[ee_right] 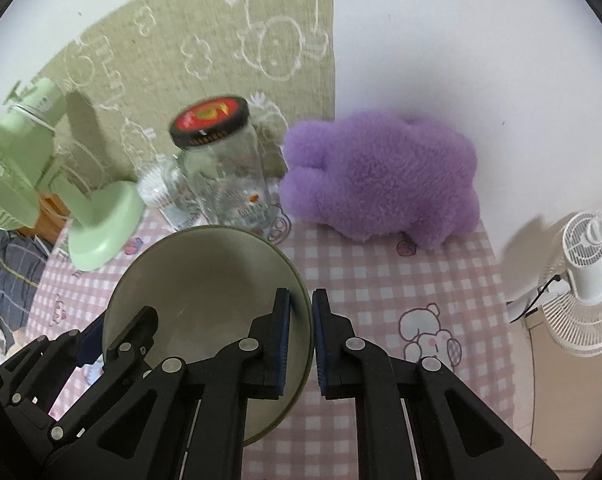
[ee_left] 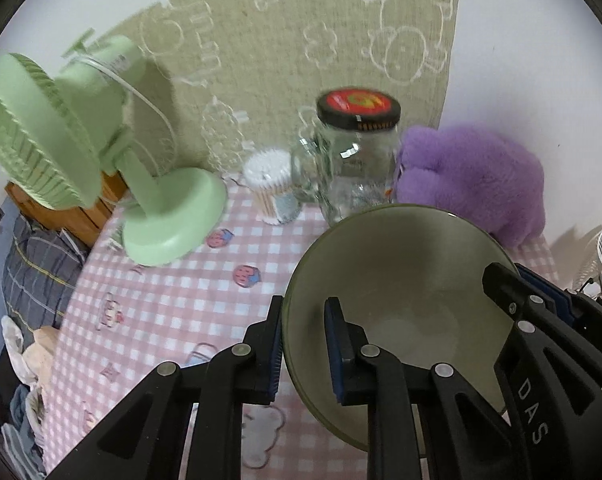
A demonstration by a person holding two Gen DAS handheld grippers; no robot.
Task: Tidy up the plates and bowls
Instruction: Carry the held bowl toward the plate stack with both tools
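Bowl (ee_left: 397,304) in front of the glass jar (ee_left: 357,160) looks hard, smooth and easy to break, so you hold its thin rim on two sides, with your left gripper (ee_left: 303,350) and right gripper (ee_right: 301,340) both squeezed tight on it.

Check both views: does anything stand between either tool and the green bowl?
Nothing does. The left tool is shut on the bowl at one rim, the right tool on the opposite rim.
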